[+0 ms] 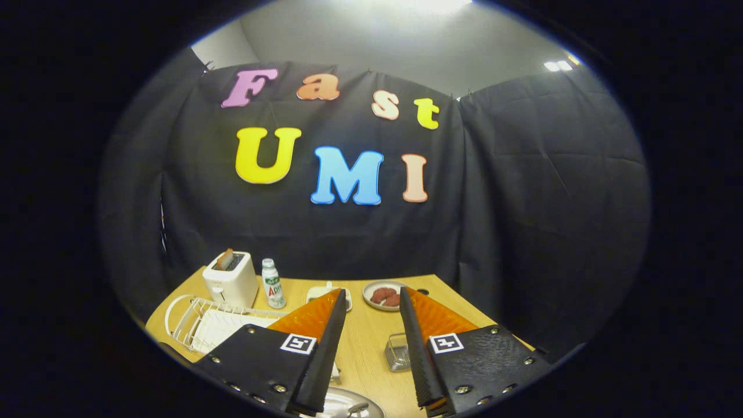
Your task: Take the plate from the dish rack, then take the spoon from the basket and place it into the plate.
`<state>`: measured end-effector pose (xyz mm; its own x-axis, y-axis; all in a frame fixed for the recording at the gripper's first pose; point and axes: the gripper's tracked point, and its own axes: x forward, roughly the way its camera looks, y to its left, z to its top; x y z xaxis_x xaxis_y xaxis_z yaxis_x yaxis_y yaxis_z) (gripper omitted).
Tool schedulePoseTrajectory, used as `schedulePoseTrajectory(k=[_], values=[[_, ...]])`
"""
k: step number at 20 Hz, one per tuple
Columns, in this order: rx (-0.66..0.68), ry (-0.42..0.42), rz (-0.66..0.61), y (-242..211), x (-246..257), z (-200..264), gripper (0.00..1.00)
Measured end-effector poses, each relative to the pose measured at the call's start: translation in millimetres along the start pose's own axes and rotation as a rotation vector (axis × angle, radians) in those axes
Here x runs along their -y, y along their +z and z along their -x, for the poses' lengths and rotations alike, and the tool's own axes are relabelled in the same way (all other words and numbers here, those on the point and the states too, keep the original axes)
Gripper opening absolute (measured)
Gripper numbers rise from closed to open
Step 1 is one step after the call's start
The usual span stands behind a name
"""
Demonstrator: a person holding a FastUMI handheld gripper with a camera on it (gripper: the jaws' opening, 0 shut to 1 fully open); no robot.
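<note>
Nearest the camera, low centre of the frame, a silvery plate (342, 403) with what looks like a spoon (355, 410) on it sits under the gripper (371, 302), whose fingers stand apart and empty, raised well clear, apparently since the task looks done, the dish rack (200, 325) lower left and the small wire basket (397, 351) between the fingers.

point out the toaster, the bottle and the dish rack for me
toaster (231, 281): gripper view, on its white front face
bottle (272, 284): gripper view, on its label, right beside the toaster
dish rack (194, 319): gripper view, on its white wire side
</note>
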<state>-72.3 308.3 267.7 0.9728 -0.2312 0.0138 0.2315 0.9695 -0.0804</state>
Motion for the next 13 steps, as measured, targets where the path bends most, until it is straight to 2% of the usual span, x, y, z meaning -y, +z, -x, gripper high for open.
schedulePoseTrajectory(k=[7,10,13], values=[[0.142,0.092,-0.056,42.7,31.8,-21.8,0.56],[0.147,0.119,-0.07,43.1,53.6,-26.1,0.99],[0.182,0.163,-0.049,47.4,72.9,-29.4,0.97]])
